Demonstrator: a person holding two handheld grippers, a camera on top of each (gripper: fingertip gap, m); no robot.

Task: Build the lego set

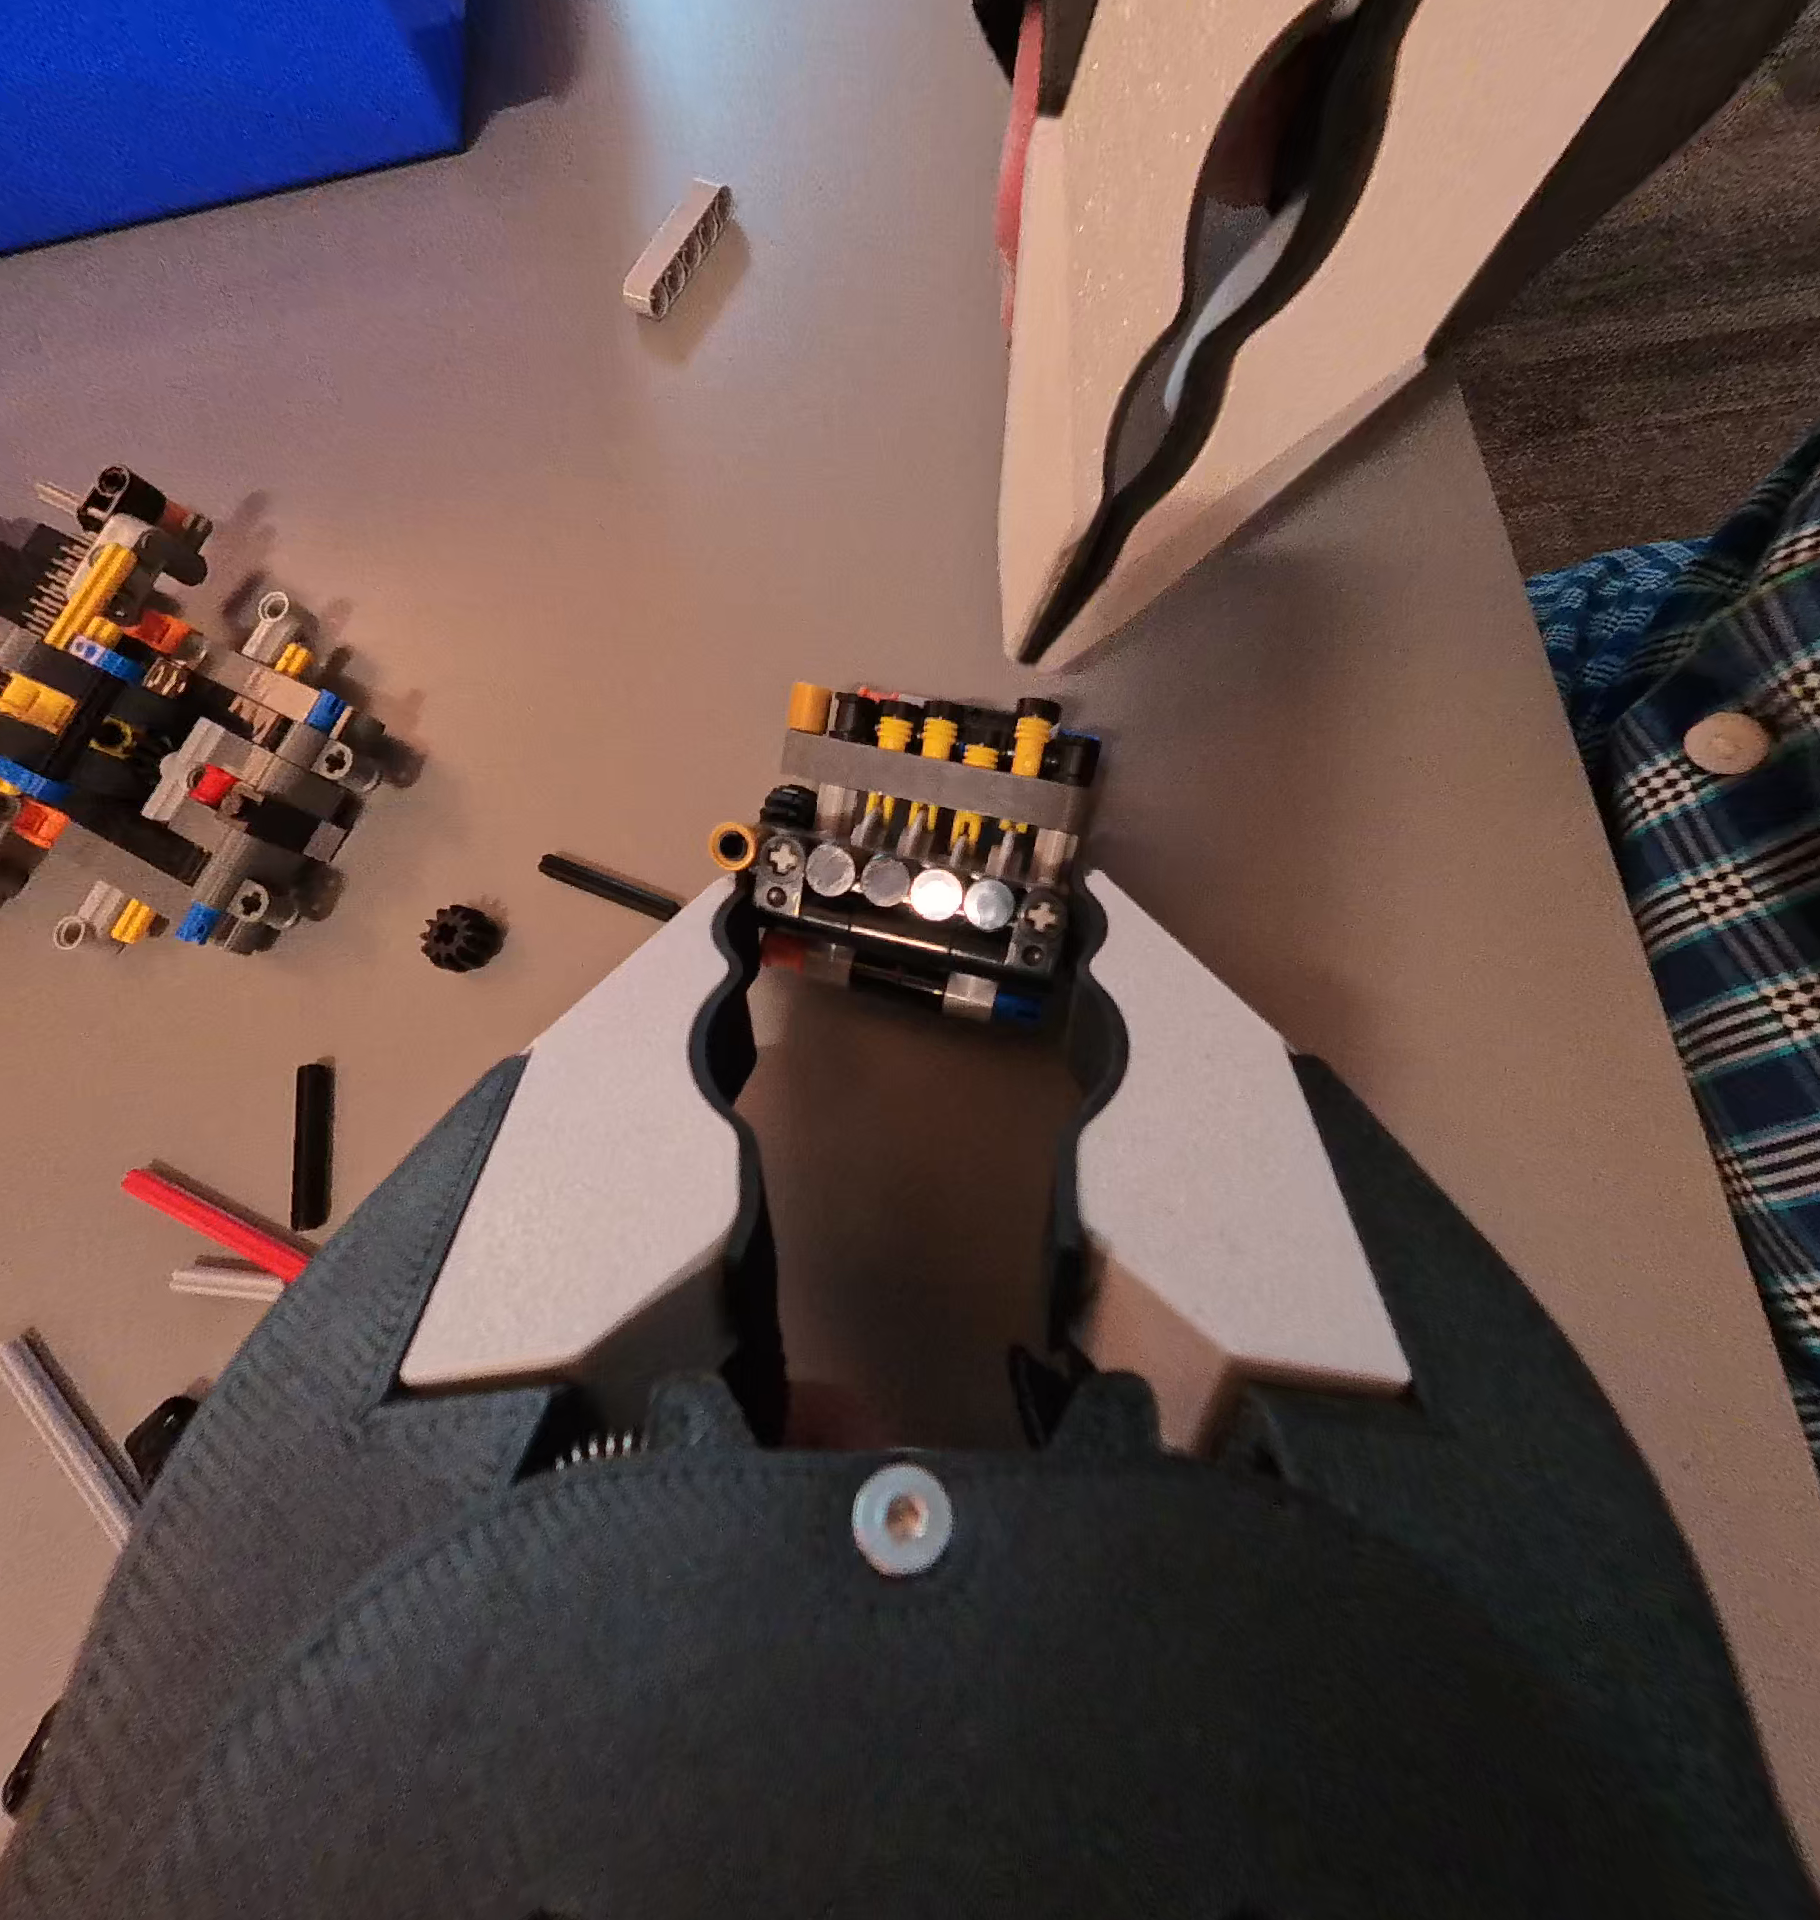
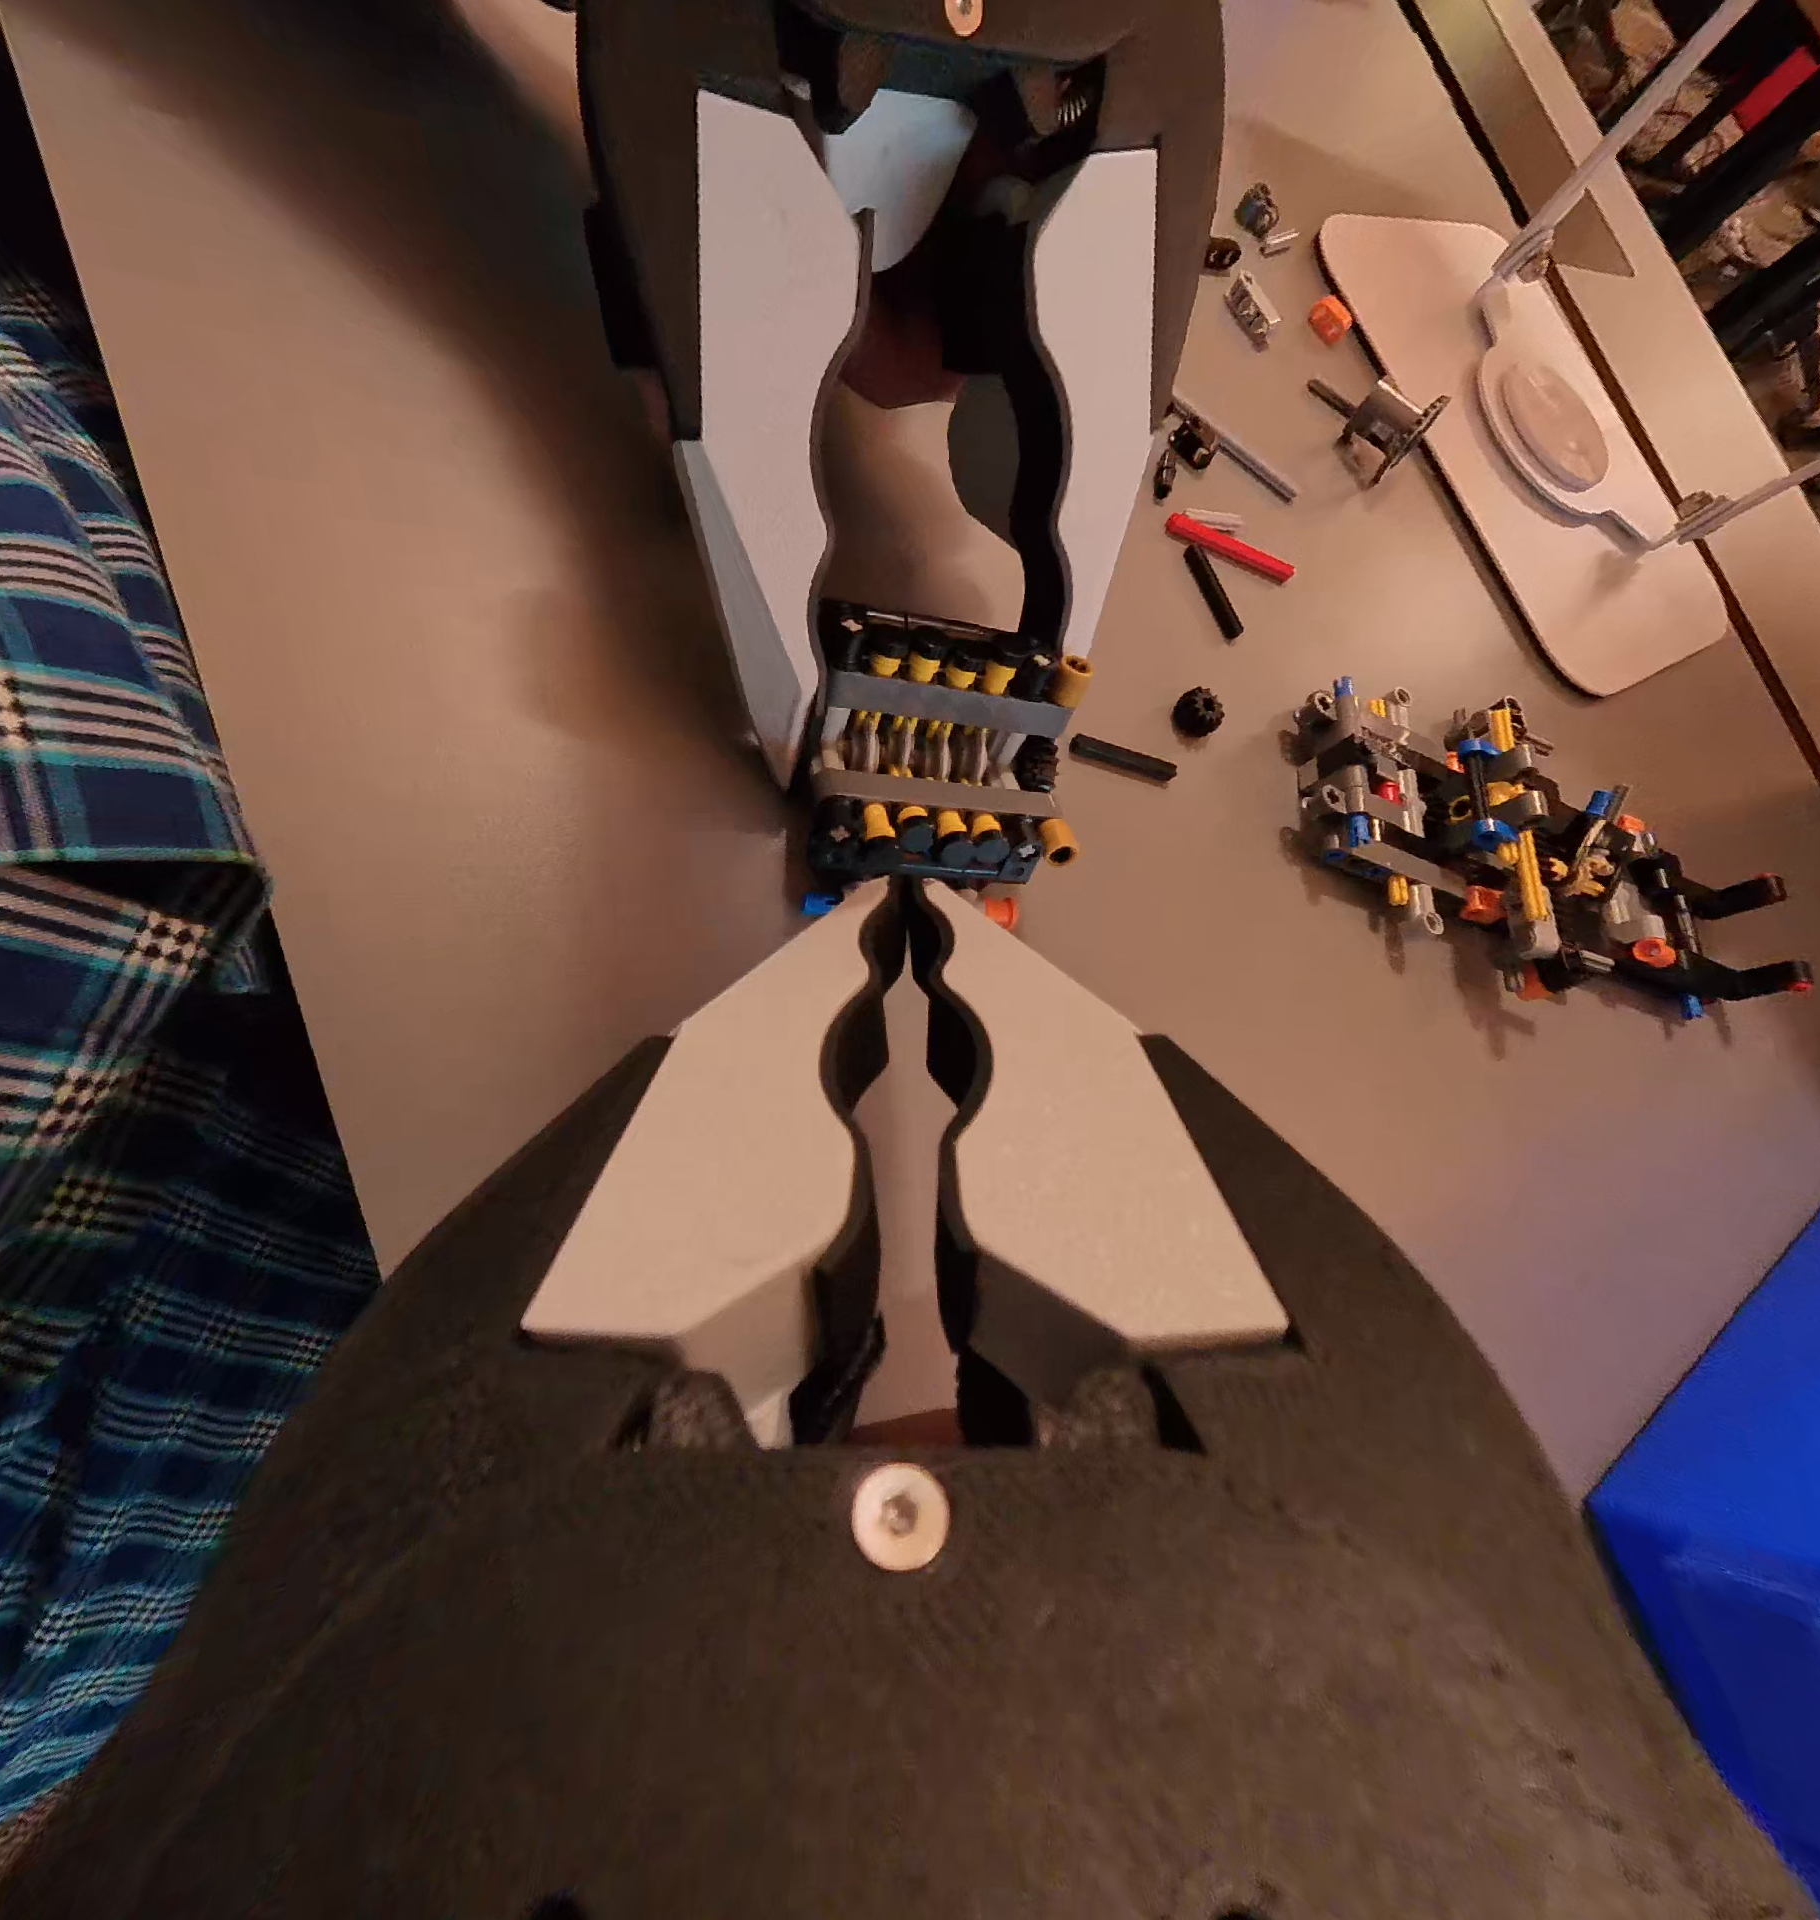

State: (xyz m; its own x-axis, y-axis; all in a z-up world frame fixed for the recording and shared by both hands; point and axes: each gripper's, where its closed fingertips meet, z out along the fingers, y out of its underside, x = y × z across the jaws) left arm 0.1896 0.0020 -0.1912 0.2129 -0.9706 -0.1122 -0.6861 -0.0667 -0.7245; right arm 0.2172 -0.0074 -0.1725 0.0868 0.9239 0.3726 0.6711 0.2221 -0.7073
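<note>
- Our left gripper [image 1: 911, 914] clamped the small engine block [image 1: 927, 831] by its sides, on the grey table [image 1: 573, 520].
- Our right gripper [image 2: 908, 902] was pinched together, tips against the block's near edge.
- The larger chassis assembly [image 2: 1540, 842] lay well apart.

1. No readable text, brand names, numbers or signs anywhere in either view, as far as I can see.
2. The blue box [image 1: 189, 104] far left shows nothing legible either.
</note>
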